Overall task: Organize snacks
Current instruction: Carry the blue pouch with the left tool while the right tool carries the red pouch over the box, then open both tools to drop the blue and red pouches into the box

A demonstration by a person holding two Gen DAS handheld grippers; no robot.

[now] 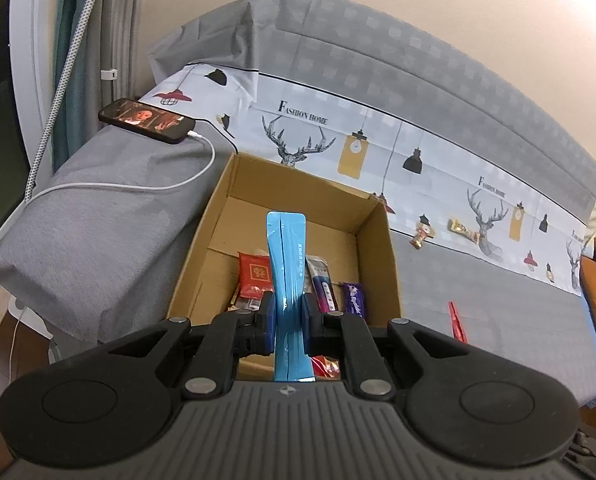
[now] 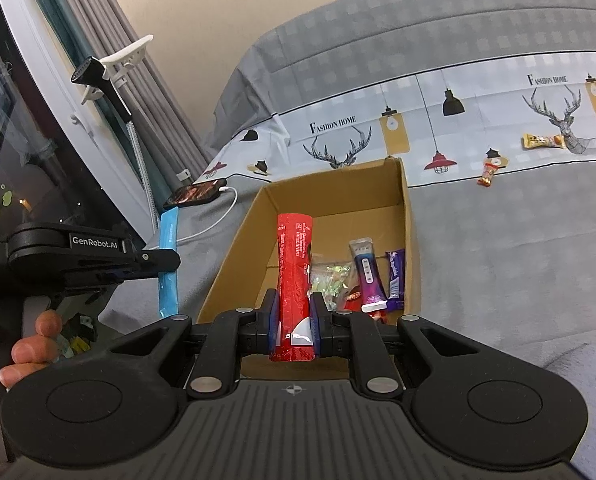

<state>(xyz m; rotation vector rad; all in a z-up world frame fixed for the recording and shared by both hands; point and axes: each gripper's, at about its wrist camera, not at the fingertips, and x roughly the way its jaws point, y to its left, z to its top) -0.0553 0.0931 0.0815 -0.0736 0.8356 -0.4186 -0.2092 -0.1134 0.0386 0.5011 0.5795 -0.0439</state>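
Two snack packs were held at once. The left gripper (image 1: 286, 318) had its jaws pinched on a blue pack (image 1: 286, 264), low in the frame, above the cardboard box (image 1: 374, 264). The right gripper (image 2: 294, 322) squeezed a red pack (image 2: 295, 272) over the same box. Both looked light, soft and bendy (a bit slippery too), so a grip near the bottom end seemed best.

The box (image 1: 378, 264) is matt brown corrugated cardboard. The blue sachet (image 1: 287, 264) and red sachet (image 2: 294, 276) are glossy, smooth foil-like plastic. The sofa (image 1: 478, 300) cover is soft grey cloth, matt. The gripper bodies look like matt black plastic with small shiny metal pins. The phone (image 1: 146, 120) screen is glossy.
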